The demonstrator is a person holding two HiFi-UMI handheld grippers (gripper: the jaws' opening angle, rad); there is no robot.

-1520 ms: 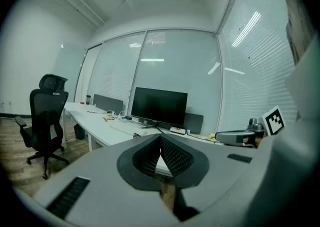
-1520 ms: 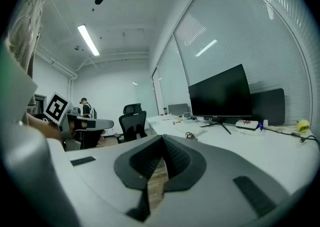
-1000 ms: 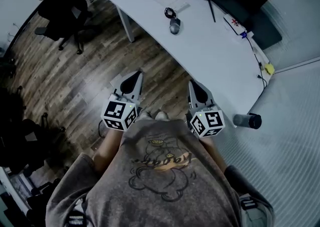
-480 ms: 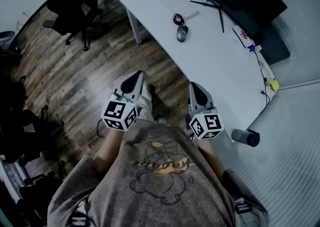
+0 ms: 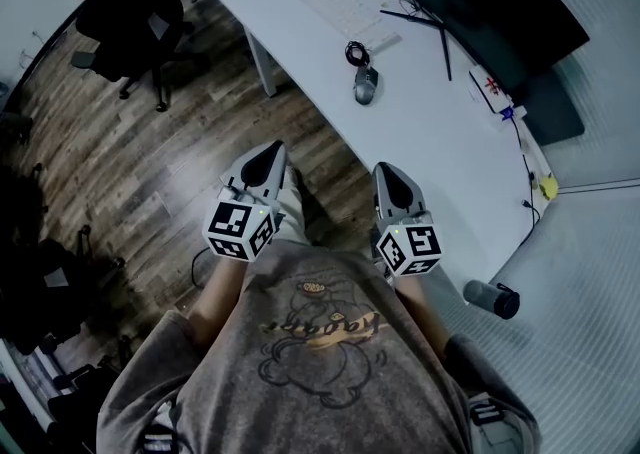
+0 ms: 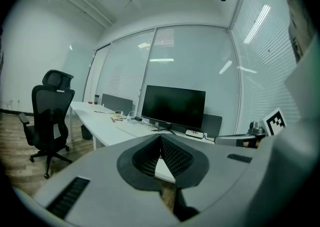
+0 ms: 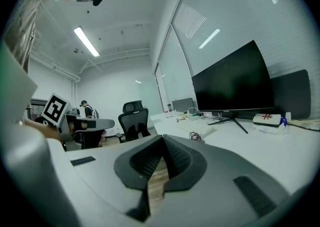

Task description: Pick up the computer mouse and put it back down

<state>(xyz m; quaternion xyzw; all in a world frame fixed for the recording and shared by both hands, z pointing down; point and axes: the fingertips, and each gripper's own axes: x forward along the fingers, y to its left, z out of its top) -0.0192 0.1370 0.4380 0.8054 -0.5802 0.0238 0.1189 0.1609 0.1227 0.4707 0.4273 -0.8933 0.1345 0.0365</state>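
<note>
Holding the left tool [image 5: 270, 148] and right tool [image 5: 384, 169] side by side over the wood floor [image 5: 150, 162], both sets of jaws pressed together with nothing between them. Spotting the computer mouse [image 5: 366, 84] flat on the white table [image 5: 430, 132], roughly 12 o'clock from the right tool and well apart from it, with a coiled cable [image 5: 355, 50] just past it. Also seeing a black monitor [image 5: 480, 12] out at 1 o'clock and an office chair [image 5: 125, 2] way off at 10.
</note>
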